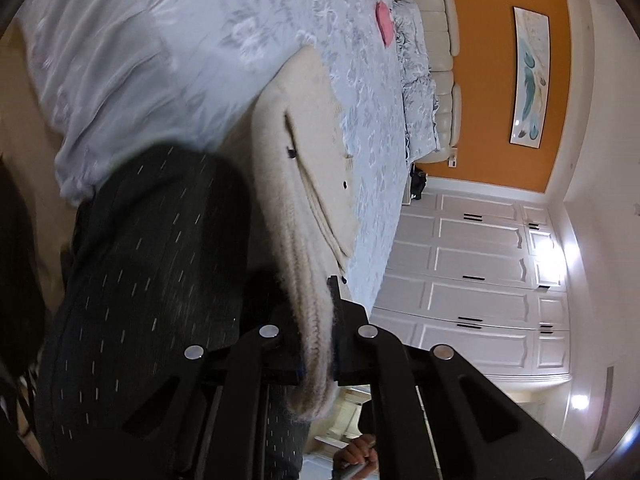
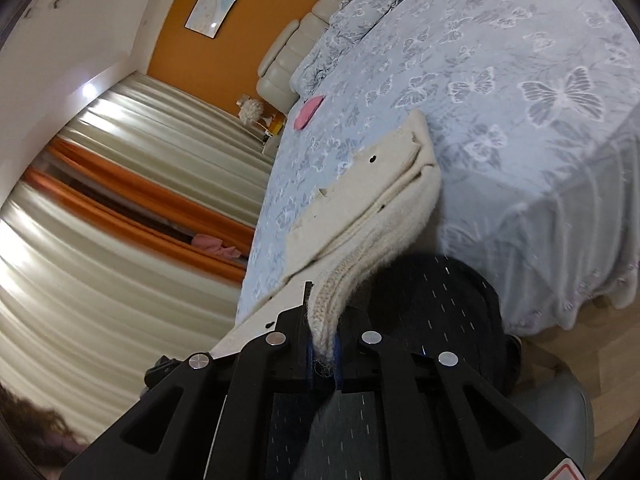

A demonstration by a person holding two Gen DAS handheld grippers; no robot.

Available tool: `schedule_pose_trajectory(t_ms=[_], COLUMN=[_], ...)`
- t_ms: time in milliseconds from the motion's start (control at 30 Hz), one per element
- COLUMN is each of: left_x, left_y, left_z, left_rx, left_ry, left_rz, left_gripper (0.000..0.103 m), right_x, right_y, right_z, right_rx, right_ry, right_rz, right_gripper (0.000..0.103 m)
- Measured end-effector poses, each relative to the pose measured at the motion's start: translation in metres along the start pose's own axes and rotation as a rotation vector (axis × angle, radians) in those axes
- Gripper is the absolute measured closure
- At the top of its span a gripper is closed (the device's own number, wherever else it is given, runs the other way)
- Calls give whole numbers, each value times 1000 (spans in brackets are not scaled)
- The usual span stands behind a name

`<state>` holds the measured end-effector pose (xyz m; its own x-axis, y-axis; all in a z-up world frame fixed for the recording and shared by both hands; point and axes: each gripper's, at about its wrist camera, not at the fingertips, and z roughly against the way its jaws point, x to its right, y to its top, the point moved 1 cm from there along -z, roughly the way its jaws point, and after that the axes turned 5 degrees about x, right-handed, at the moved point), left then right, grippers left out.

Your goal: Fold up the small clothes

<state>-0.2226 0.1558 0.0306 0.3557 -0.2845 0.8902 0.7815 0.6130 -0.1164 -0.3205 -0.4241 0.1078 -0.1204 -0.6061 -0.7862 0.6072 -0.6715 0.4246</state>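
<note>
**Cream knit pinched at both ends over the bed**

Butterfly-print pale blue bedspread (image 2: 500,92) fills the background. Left tongs (image 1: 320,344) and right tongs (image 2: 322,340) each clamp the ribbed edge of a fuzzy cream knitted garment (image 1: 304,140), which stretches ahead of them onto the bed.

Cream knit garment (image 1: 308,168), small dark buttons, draped over bed edge
</note>
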Motion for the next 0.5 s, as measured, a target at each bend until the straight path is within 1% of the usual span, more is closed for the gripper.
schedule_pose_trajectory(t_ms=[100,167,267,367,467,500], left_x=[1,4,14,24,47,57], left_y=[-12,-17,-26,-20,0,12], left_z=[16,25,29,22,6,-3], left_rx=[12,32,35,36,37,41], left_ry=[-26,-19,-6,-23,-26,-32], left_rz=[20,9,7,2,-61,-78], left_gripper=[97,97,97,97,97,97], right_x=[-5,-10,-13,-16,-19,-20], right_y=[-14,-19,-20,-12,20,36], right_z=[25,36,37,31,10,1], right_rx=[9,8,-2,2,29,46], right_ry=[-3,-8,-16,12,43,72], right_rz=[-1,-2,-1,-4,7,2], right_gripper=[96,96,96,96,96,96])
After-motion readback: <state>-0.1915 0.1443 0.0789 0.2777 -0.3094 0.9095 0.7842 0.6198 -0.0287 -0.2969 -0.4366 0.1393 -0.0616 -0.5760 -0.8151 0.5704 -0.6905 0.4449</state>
